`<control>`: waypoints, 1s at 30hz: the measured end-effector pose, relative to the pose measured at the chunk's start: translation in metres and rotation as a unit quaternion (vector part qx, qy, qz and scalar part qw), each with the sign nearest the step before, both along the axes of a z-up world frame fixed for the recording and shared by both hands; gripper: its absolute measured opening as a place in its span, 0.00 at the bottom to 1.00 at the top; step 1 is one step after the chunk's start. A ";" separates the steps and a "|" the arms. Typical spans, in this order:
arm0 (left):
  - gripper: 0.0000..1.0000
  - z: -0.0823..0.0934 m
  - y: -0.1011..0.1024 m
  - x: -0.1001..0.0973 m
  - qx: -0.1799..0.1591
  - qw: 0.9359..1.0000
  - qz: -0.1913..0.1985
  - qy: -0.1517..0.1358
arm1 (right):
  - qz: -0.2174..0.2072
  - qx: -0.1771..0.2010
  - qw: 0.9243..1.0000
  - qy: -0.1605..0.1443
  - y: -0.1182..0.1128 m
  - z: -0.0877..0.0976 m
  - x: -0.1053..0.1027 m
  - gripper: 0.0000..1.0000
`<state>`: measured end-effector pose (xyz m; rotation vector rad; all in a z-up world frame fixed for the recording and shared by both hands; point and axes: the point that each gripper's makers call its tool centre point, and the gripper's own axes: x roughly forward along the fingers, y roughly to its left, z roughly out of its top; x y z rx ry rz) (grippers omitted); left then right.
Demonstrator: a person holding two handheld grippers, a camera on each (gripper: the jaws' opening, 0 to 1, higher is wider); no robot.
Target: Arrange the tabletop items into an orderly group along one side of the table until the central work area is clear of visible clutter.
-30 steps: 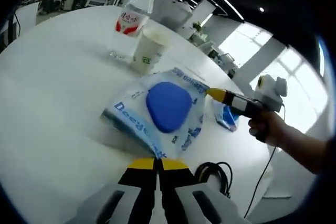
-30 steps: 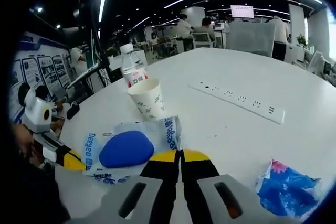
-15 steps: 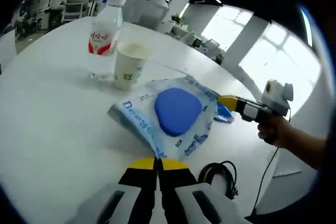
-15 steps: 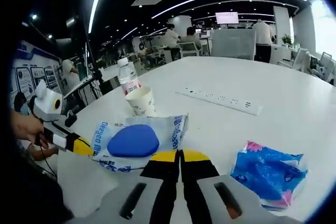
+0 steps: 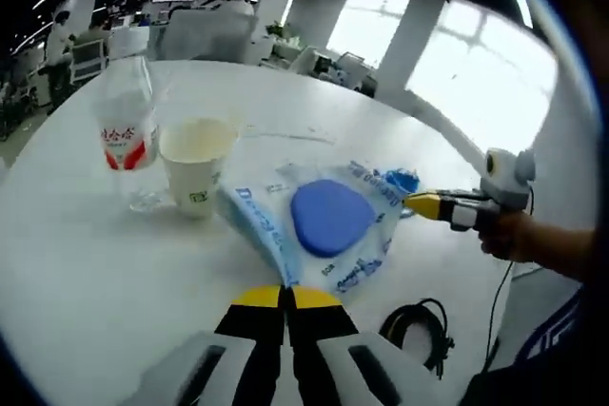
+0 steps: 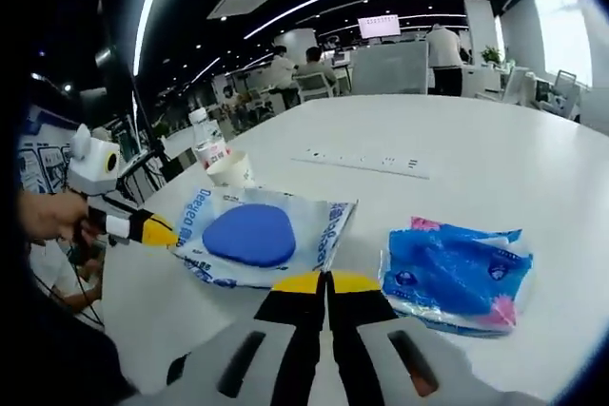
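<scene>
- Ahead of my left hand-held gripper [image 5: 284,298], jaws pressed together, lies the wet-wipe pack [image 5: 319,225] with its blue lid, flat on the desk [image 5: 76,263].
- Beyond the pack, left of those jaws, a paper cup [image 5: 195,164] stands beside a water bottle [image 5: 125,140].
- My right hand-held gripper [image 6: 325,282] is also closed and holds nothing; a blue tissue packet [image 6: 457,273] lies just right of it.
- I see a black cable [image 5: 419,330] coiled near the left hand-held gripper.

In the left gripper view the wipes pack [image 5: 324,225] hides nearly all of the blue packet [image 5: 402,181] behind it. In the right gripper view the paper cup [image 6: 228,167] covers the water bottle's [image 6: 206,146] lower part, and the bottle label's print is too small to read.
</scene>
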<state>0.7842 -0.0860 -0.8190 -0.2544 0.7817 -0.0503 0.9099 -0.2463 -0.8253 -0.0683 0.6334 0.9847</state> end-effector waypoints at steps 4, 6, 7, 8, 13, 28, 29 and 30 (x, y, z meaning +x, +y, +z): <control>0.00 0.002 0.000 0.007 0.009 1.000 -0.013 -0.001 | -0.005 -0.010 1.000 0.008 -0.005 -0.009 0.001 0.00; 0.00 -0.001 -0.001 0.012 0.020 0.999 -0.029 0.001 | -0.006 -0.016 1.000 0.012 -0.008 -0.011 0.000 0.00; 0.00 -0.002 -0.001 0.015 0.018 0.999 -0.031 0.002 | -0.003 -0.023 1.000 0.011 -0.010 -0.014 -0.002 0.00; 0.00 -0.004 -0.001 0.018 0.021 0.999 -0.036 0.003 | -0.004 -0.025 1.000 0.012 -0.011 -0.016 -0.002 0.00; 0.00 -0.011 -0.001 0.030 0.030 0.998 -0.055 0.006 | -0.011 -0.026 0.999 0.016 -0.016 -0.016 -0.001 0.00; 0.00 -0.032 0.025 0.061 0.052 0.997 -0.057 0.020 | -0.016 -0.032 0.999 0.013 -0.005 -0.021 0.010 0.00; 0.00 -0.033 0.026 0.063 0.059 0.996 -0.057 0.020 | -0.016 -0.034 0.999 0.013 -0.003 -0.022 0.011 0.00; 0.00 -0.033 0.027 0.064 0.067 0.996 -0.060 0.018 | -0.016 -0.034 0.999 0.012 -0.002 -0.022 0.012 0.00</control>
